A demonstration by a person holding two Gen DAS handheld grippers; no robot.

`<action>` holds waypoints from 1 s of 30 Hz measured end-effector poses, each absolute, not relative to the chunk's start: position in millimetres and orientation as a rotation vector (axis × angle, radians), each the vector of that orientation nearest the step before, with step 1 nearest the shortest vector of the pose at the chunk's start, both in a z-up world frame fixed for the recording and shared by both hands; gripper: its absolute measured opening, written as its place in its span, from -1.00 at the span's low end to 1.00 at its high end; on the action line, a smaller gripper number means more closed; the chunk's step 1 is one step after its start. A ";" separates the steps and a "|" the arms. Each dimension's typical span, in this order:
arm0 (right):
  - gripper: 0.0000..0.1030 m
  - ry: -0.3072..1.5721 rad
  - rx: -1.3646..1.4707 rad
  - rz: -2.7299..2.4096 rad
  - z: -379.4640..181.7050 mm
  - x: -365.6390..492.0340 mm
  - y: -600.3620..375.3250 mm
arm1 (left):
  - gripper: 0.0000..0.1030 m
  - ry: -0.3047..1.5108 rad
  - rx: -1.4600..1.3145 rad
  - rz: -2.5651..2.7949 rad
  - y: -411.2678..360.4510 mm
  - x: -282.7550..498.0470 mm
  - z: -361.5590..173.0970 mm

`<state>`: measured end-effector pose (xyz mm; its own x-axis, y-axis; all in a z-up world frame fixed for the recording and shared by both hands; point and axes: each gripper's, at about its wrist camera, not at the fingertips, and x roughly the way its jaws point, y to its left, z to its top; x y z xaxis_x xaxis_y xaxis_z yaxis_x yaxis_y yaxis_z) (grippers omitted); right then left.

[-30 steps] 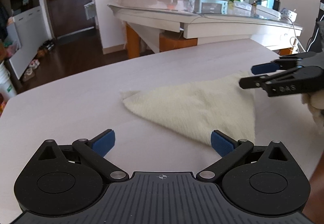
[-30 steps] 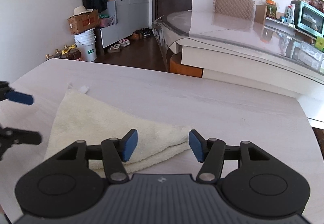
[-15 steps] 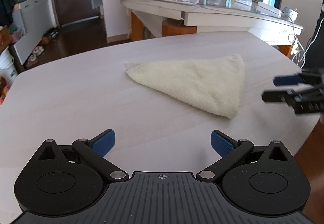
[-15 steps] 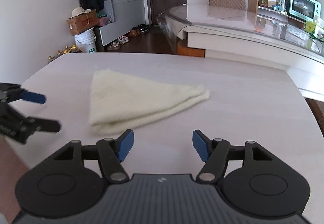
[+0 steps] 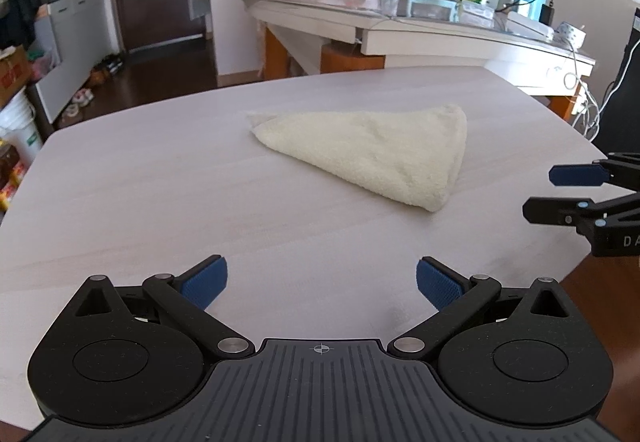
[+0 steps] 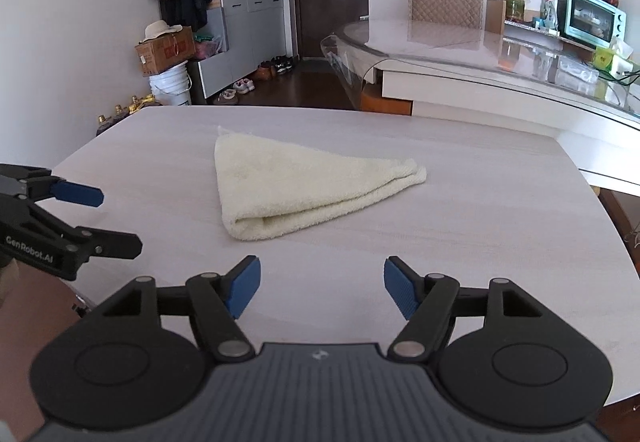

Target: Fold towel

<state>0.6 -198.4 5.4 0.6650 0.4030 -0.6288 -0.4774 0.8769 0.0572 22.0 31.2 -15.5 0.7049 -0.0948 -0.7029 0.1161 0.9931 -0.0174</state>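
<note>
On the pale wood-grain table [image 5: 160, 202], the left gripper [image 5: 322, 282] hangs spread and empty. Ahead of both tools, well apart from each, lies the cream terry towel [image 6: 296, 186], folded to a triangle, long folded edge slanting away leftward. The right gripper [image 6: 322, 290], also spread and empty, looks nearer its thick corner. Behind stands a glass-topped dining table [image 6: 500, 54].

A cream, fluffy towel [image 5: 372, 148] lies flat on the pale table [image 5: 160, 202], folded into a layered triangle. In the right wrist view its rolled folded edge faces the near side, with one point far left and another to the right.
</note>
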 end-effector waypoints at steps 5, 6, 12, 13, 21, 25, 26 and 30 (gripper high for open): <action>0.37 0.648 -0.110 0.483 11.6 25.4 -198.2 | 1.00 0.770 0.030 -0.114 31.3 27.6 -14.1; 0.35 0.639 -0.109 0.479 13.4 32.0 -197.8 | 1.00 0.765 0.028 -0.110 32.1 29.0 -13.3; 0.14 0.641 -0.089 0.456 8.2 83.3 -194.6 | 1.00 0.766 0.025 -0.100 36.2 37.2 -13.6; 0.11 0.649 -0.081 0.458 5.4 90.6 -194.1 | 1.00 0.768 0.026 -0.098 36.4 38.9 -14.3; -0.05 0.687 -0.082 0.454 -16.4 129.0 -181.0 | 1.00 0.773 0.023 -0.095 38.3 54.8 -15.0; -0.57 0.674 -0.134 0.419 -21.1 129.5 -177.5 | 1.00 0.776 0.019 -0.091 40.7 59.1 -16.7; -0.88 0.667 -0.148 0.411 -21.0 128.2 -177.5 | 1.00 0.776 0.017 -0.090 41.5 59.6 -17.0; -0.93 0.631 -0.145 0.402 -16.3 120.4 -181.5 | 1.00 0.764 0.003 -0.065 50.0 56.7 -15.8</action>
